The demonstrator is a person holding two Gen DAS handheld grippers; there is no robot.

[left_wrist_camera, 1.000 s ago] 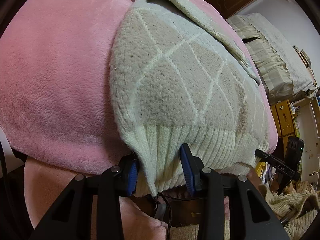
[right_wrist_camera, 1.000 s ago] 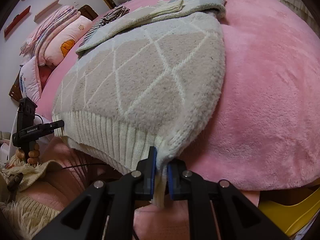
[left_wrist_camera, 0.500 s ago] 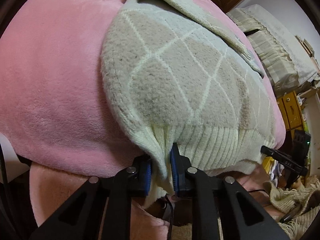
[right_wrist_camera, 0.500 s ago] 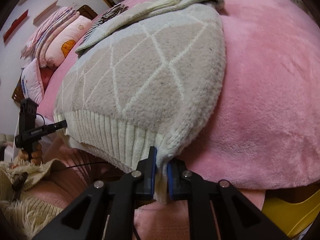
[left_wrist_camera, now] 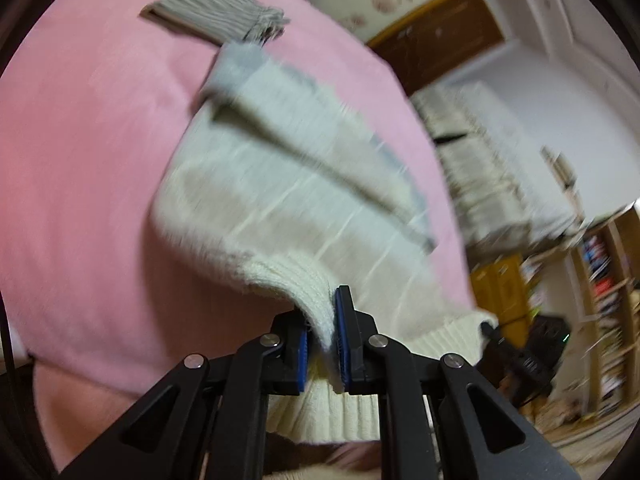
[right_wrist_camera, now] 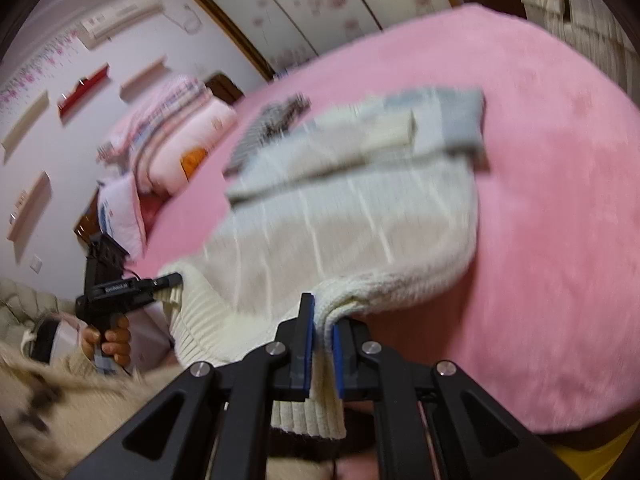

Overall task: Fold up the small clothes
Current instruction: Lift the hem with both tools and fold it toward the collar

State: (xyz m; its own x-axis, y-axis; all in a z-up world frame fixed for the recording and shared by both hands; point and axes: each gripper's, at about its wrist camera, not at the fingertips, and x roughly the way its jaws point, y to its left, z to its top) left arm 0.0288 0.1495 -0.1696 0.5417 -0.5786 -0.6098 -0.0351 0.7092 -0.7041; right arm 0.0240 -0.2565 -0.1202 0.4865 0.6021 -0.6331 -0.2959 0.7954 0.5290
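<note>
Pink plush bedding (right_wrist_camera: 552, 184) covered the bed; no containers could be made out through the blur. On it lay the cream sweater (left_wrist_camera: 280, 208), its ribbed hem lifted. The left gripper (left_wrist_camera: 323, 344) and right gripper (right_wrist_camera: 323, 354) each stood clamped on that hem's corners.

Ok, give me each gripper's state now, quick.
Left gripper: shut on the sweater, at its ribbed hem.
Right gripper: shut on the same hem, at the other corner.

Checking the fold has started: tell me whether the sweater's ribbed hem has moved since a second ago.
Yes. The ribbed hem, clamped in both claws, has lifted up off the pink blanket edge.
</note>
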